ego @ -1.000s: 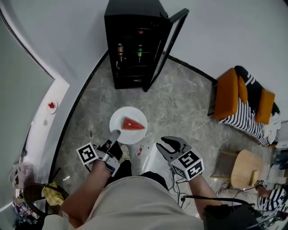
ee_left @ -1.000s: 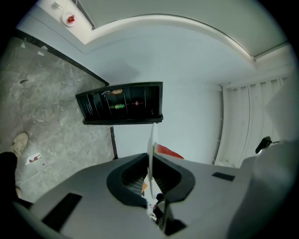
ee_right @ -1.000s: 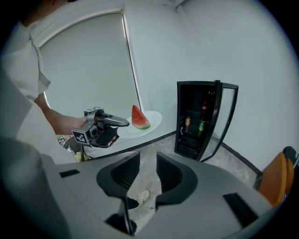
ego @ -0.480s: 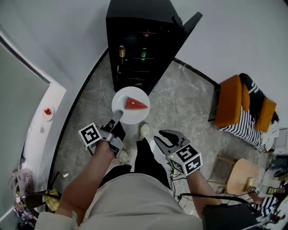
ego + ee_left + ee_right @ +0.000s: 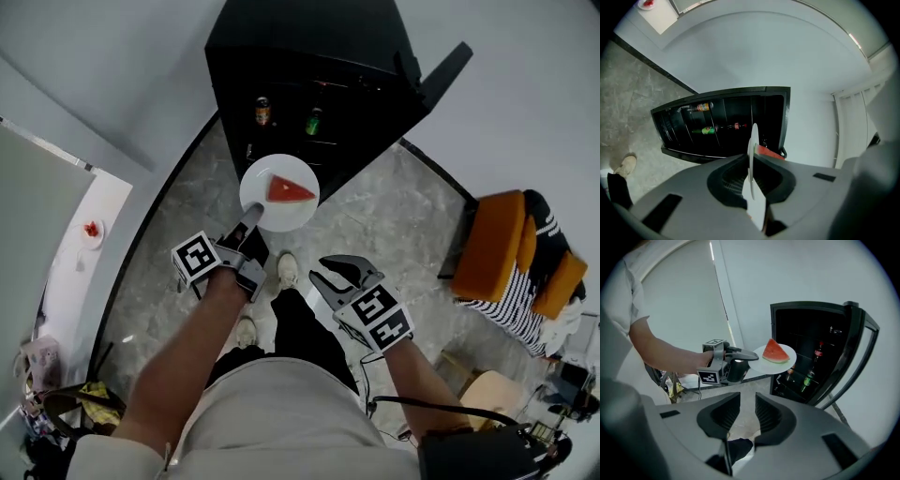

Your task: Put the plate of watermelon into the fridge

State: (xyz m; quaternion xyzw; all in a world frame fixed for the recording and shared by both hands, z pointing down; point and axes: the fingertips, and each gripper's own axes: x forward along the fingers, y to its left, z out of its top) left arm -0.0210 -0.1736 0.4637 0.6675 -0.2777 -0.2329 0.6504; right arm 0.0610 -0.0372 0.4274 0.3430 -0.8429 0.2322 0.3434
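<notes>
A white plate with a red watermelon wedge is held level just in front of the open black fridge. My left gripper is shut on the plate's near rim. The left gripper view shows the plate edge-on between the closed jaws, with the wedge beyond and the fridge shelves ahead. My right gripper hangs lower at the right, open and pointing down. Its jaws have just been opening and nothing is between them. From the right gripper view I see the plate at the fridge opening.
The fridge door stands open to the right. Two bottles stand on a shelf inside. An orange chair with striped cloth is at the right. A white counter with a small dish runs along the left. The person's shoe is below the plate.
The person has walked toward the fridge. The plate in my left gripper has moved from mid-floor to the fridge's front. The right gripper has come along, still empty.
</notes>
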